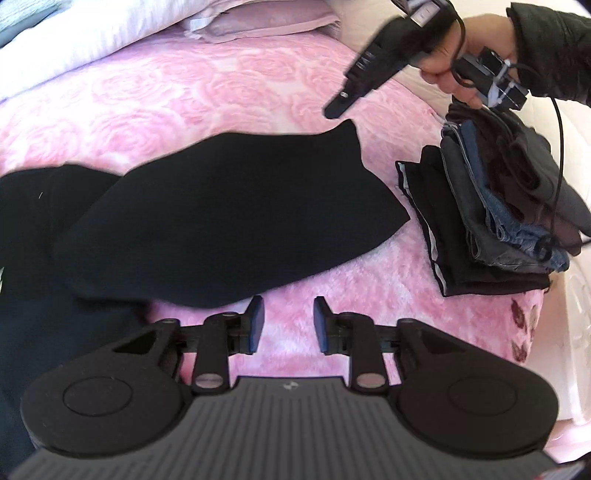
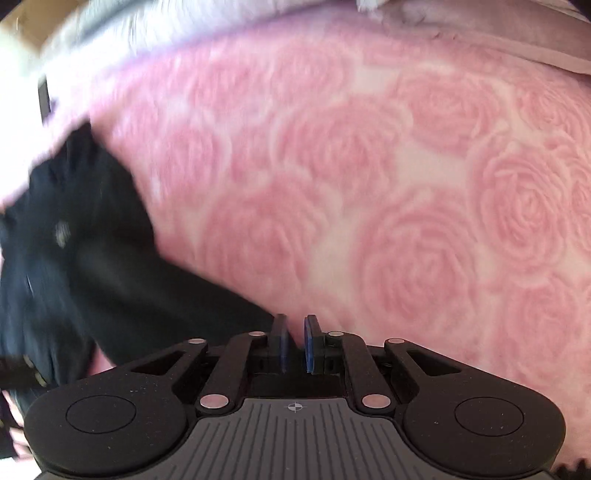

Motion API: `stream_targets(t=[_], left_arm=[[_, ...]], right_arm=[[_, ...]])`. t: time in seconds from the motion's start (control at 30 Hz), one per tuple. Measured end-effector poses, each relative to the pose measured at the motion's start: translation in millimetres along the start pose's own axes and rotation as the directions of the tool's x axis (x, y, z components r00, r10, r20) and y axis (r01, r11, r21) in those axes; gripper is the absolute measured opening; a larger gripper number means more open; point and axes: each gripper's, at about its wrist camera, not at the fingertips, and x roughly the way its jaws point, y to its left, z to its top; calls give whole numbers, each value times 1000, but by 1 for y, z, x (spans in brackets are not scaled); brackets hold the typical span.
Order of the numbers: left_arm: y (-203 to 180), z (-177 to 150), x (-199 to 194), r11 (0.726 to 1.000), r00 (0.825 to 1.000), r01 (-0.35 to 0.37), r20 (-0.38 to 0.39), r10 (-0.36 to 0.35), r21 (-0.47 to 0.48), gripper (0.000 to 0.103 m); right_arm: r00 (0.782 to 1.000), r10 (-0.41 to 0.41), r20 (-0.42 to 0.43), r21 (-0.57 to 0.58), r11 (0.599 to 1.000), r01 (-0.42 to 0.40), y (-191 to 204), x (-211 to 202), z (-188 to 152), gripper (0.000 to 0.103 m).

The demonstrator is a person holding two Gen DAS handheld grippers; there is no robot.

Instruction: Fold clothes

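A black garment [image 1: 221, 206] lies spread on the pink rose-patterned blanket [image 1: 207, 85], its pointed corner toward the upper right. My left gripper [image 1: 288, 314] is open and empty, just below the garment's near edge. My right gripper shows in the left wrist view [image 1: 334, 109], held in a hand above the garment's far corner. In the blurred right wrist view my right gripper [image 2: 294, 326] has a narrow gap between its pads with nothing in it; the black garment [image 2: 92, 258] lies to its left on the blanket [image 2: 406, 203].
A stack of folded dark and denim clothes [image 1: 495, 206] sits at the bed's right edge. White and pink pillows [image 1: 258, 18] lie at the back. A cable [image 1: 557, 155] hangs from the right gripper over the stack.
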Motion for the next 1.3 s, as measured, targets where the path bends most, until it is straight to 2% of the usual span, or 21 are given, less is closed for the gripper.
stream_targets(t=[0.07,0.13,0.2,0.23,0.33,0.4,0.47,0.53,0.57,0.6,0.67,0.77,0.8,0.87,0.97,1.0,1.03,1.1,1.17,1.27,1.3], left_arm=[[1,8,8,1000,1000,-4,7,4,13,25],[3,18,15,999,1000,-15,16,15,30,26],[6,30,22,997,999,-32,30,30,70,28],[7,37,26,995,999,-41,37,38,96,28],[11,56,38,983,996,-70,60,60,172,28],[11,67,45,967,995,-86,75,70,239,28],[10,77,52,947,995,-83,84,59,310,28],[10,84,55,941,996,-51,84,24,335,29],[11,86,56,940,997,-30,82,2,339,29],[12,89,57,940,997,-10,81,-19,342,31],[13,94,59,937,995,31,77,-62,349,33],[15,102,62,929,990,92,71,-126,359,38],[16,104,63,925,987,113,69,-147,362,39],[18,109,66,918,981,150,61,-184,368,39],[18,111,82,913,981,172,16,-191,369,39],[18,111,88,914,984,168,-3,-180,370,39],[19,108,97,917,991,133,-32,-131,376,39],[20,102,116,918,995,66,-90,-33,391,36],[26,93,128,913,988,24,-152,41,407,33],[41,82,121,933,990,14,-138,38,361,32],[46,80,118,942,990,16,-137,33,336,28]], right_arm=[[998,-25,61,19,1000,24,-1,-5,-3,10],[989,-108,103,40,994,104,-5,-12,-7,22],[982,-137,130,102,987,124,-14,-19,-18,64],[981,-135,139,131,984,117,-19,-21,-22,71],[987,-162,17,79,984,160,-22,-2,-27,72],[989,-136,-59,-64,989,132,-14,17,-27,72],[978,-154,-144,-251,961,115,-1,40,-28,72],[964,-139,-225,-328,943,59,7,58,-29,72],[964,-64,-259,-275,961,-10,7,61,-27,72],[967,39,-251,-211,973,-94,8,56,-26,72],[954,210,-214,-121,963,-239,12,43,-27,72],[909,370,-192,-67,919,-389,18,26,-37,72],[898,392,-201,-64,909,-411,20,23,-44,72],[903,370,-219,-102,912,-398,31,21,-58,72],[915,316,-252,-184,912,-366,50,22,-83,72],[927,282,-248,-186,925,-331,51,23,-89,72],[938,247,-244,-186,937,-295,51,23,-94,72],[964,172,-201,-127,972,-200,37,23,-91,72],[982,92,-163,-63,993,-104,23,23,-87,72],[993,-34,-115,41,998,39,2,23,-82,72],[992,-77,-102,77,993,85,-5,23,-80,72]])
